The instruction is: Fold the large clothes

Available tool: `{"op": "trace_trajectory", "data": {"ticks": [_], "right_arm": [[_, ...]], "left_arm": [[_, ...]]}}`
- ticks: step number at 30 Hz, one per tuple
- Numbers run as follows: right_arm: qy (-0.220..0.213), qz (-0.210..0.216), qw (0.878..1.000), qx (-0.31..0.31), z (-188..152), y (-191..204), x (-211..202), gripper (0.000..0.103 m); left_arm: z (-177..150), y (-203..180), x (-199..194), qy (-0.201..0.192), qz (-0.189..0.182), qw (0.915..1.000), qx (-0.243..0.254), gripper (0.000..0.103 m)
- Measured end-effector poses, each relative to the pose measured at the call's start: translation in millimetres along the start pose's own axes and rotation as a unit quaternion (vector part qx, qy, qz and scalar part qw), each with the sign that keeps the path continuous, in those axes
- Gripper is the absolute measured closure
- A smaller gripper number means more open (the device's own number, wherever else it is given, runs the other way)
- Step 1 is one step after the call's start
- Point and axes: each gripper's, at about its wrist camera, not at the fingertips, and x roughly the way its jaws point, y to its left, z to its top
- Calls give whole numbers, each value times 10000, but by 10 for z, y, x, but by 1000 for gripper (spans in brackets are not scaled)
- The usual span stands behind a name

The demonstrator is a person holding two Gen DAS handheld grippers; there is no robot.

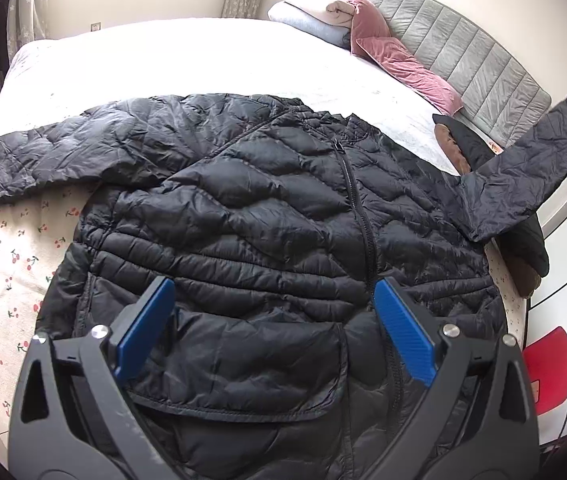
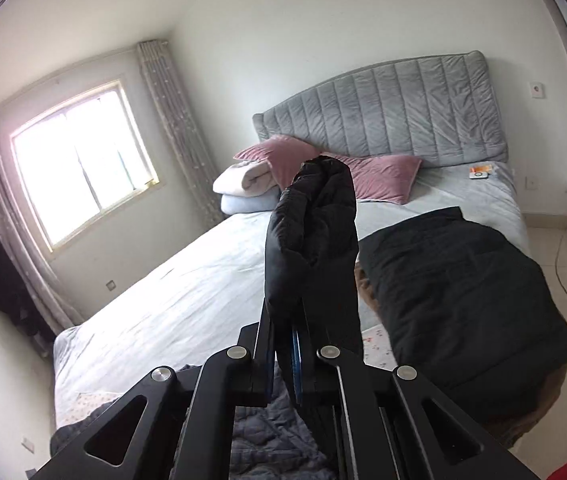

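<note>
A black quilted puffer jacket lies front up on the bed, zipped, with its hem toward me. Its left sleeve lies spread out to the left. Its right sleeve is lifted up and out to the right. My left gripper is open and empty, hovering over the jacket's lower front with its blue pads apart. My right gripper is shut on the cuff end of the right sleeve and holds it up in the air.
The bed has a white sheet and a cherry-print cover at the near left. Pink pillows, folded blankets and a grey headboard stand at the far right. Another dark folded garment lies on the bed's right side.
</note>
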Motion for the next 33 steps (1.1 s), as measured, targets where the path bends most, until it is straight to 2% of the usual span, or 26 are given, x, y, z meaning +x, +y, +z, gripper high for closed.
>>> {"op": "trace_trajectory", "data": {"ticks": [8, 14, 15, 16, 17, 19, 22, 27, 30, 33], "right_arm": [[650, 1104, 9916, -159, -442, 927, 599, 97], [1424, 1614, 9753, -497, -945, 1463, 1129, 92], [1644, 1753, 9693, -519, -1045, 1531, 1234, 88], [1874, 1915, 9622, -497, -1144, 1557, 1326, 79], [2114, 2051, 9546, -453, -1228, 1577, 1410, 65], [2491, 2124, 9434, -527, -1372, 1610, 1499, 48], [2427, 1988, 9469, -706, -1342, 1383, 1495, 47], [2178, 1358, 9642, -666, -1028, 553, 1453, 42], [2106, 752, 9728, -605, -965, -31, 1504, 40], [2211, 272, 9738, -451, -1050, -469, 1686, 40]], "left_arm": [[31, 100, 3, -23, 73, 9999, -72, 3], [63, 202, -11, -70, 155, 9997, -148, 3], [67, 219, -12, -78, 191, 9997, -155, 3], [72, 238, -11, -82, 224, 9996, -162, 3], [74, 256, -10, -84, 254, 9995, -170, 3], [78, 288, -9, -57, 318, 9993, -203, 3], [84, 281, -39, -33, 373, 9992, -165, 3], [196, 184, -73, -53, 602, 9981, 98, 3], [427, 89, 70, 172, 533, 9984, 122, 3], [772, -109, 360, 291, 283, 9987, 292, 3]]}}
